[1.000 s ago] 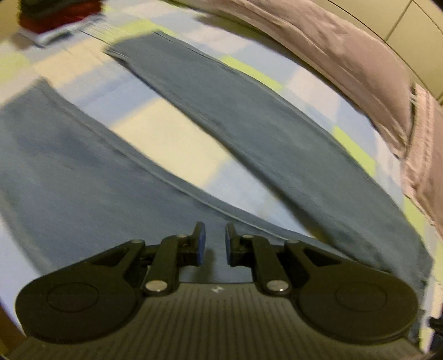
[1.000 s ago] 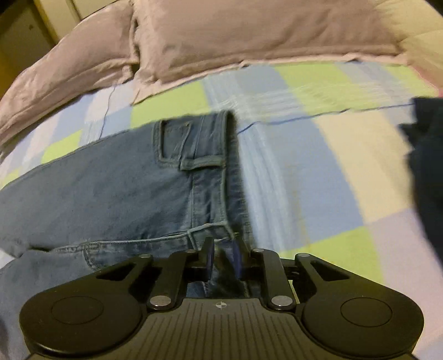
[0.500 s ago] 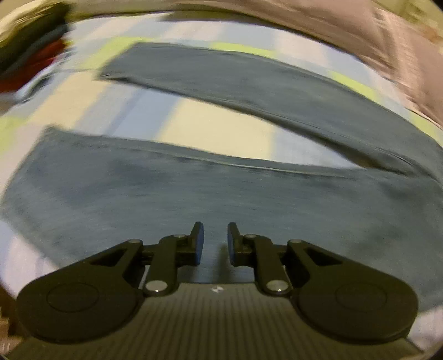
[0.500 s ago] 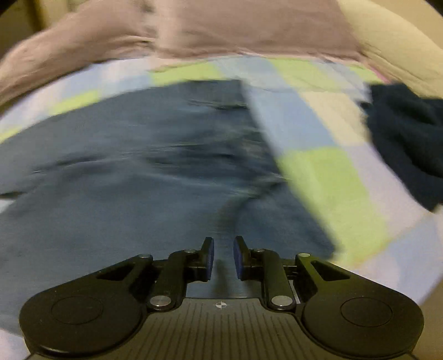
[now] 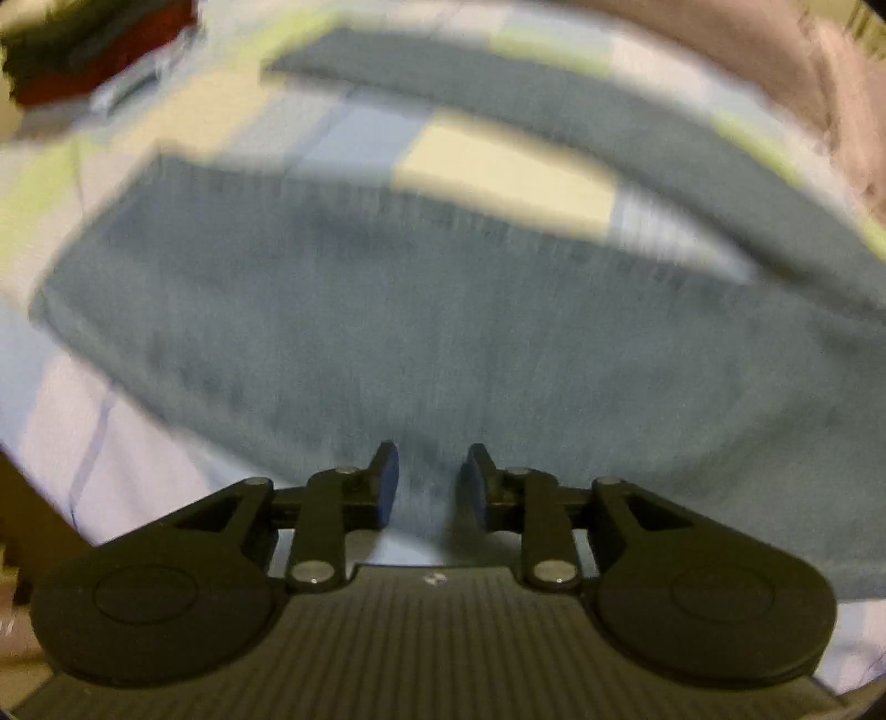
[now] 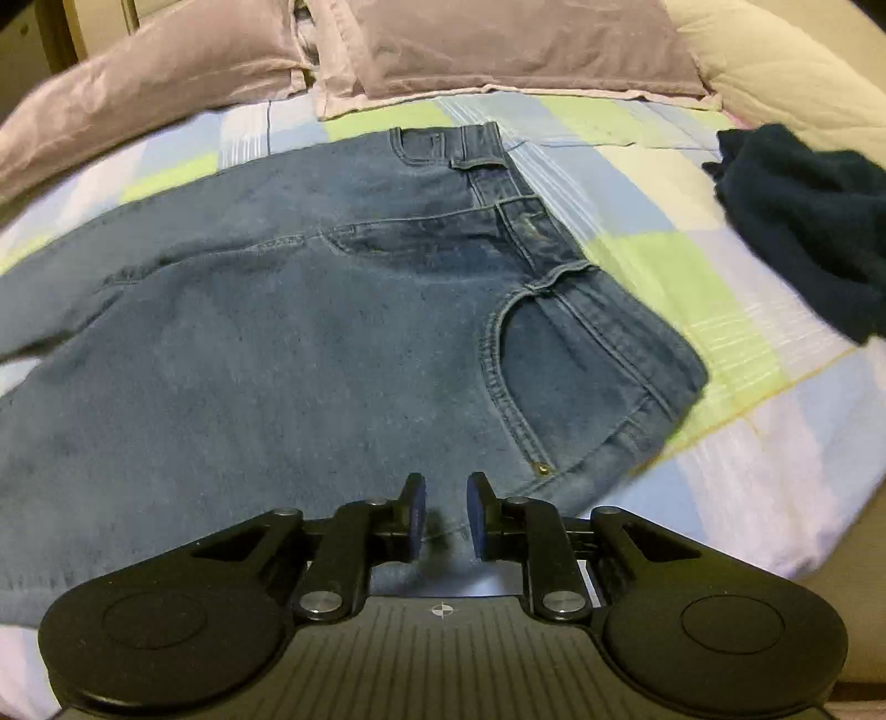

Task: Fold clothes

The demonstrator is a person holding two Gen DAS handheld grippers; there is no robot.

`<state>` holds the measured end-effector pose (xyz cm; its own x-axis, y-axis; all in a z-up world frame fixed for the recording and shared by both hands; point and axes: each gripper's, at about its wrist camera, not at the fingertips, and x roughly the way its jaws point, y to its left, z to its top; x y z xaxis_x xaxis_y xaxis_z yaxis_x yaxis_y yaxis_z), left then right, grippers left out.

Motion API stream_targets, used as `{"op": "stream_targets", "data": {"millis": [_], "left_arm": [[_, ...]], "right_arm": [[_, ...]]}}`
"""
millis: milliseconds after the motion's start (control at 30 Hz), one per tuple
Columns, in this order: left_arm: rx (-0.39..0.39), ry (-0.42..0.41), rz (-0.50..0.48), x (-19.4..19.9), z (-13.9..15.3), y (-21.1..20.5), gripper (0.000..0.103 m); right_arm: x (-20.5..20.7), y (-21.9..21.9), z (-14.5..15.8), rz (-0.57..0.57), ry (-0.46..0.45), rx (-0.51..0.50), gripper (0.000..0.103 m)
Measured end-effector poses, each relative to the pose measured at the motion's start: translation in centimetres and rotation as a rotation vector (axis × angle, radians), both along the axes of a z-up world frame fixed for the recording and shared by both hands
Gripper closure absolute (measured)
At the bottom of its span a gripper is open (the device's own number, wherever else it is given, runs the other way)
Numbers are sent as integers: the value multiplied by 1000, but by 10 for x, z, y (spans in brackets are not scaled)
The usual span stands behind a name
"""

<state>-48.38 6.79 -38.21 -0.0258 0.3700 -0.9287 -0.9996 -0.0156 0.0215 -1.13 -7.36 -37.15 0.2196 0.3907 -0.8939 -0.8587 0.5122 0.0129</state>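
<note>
Blue jeans lie flat on a checked bedspread. The right wrist view shows their waistband and front pocket (image 6: 554, 310). The left wrist view, blurred, shows the near leg (image 5: 415, 310) and the far leg (image 5: 637, 127) spread apart. My left gripper (image 5: 427, 479) hangs over the near edge of the near leg, jaws a little apart, holding nothing. My right gripper (image 6: 446, 504) hangs over the near edge of the hip below the pocket, jaws a little apart, holding nothing.
Mauve pillows (image 6: 498, 44) lie along the head of the bed. A dark navy garment (image 6: 803, 221) lies at the right. A stack of red and dark clothes (image 5: 94, 50) sits at the far left. The bed's near edge (image 6: 819, 559) is close.
Both grippers pulled back toward the near edge of the bed. The right one was at the waistband a second ago; it now sits below the pocket. The left jaws have widened a little.
</note>
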Motion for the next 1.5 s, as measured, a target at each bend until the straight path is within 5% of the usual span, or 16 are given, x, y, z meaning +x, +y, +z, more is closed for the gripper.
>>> {"op": "stream_targets", "data": {"millis": [67,233,300,333,367,567,767,1500], "left_arm": [[-25,3,-42,13,10,-10,81],[-21,-10,-97,45,63,-66,81],[-21,-16,-96,55,87,-87,81],[-16,-18,-95,60,100,-99,81],[-5,-18,-94,65,114,-110,81],[105,18,-104,86,195,-176,69],[155,16,-113,99,246,-223,63],[209,40,-141,96,299,-296,58]], "right_arm": [[-5,-4,-8,30,10,-42,84],[-18,-46,33,39,108,-90,84],[-23,-68,53,44,130,-81,66],[-26,-79,63,46,141,-77,37],[-28,-90,73,49,152,-72,27],[-39,-135,150,138,119,8,27],[-51,-164,203,192,94,53,27],[-89,-211,236,289,114,48,27]]}}
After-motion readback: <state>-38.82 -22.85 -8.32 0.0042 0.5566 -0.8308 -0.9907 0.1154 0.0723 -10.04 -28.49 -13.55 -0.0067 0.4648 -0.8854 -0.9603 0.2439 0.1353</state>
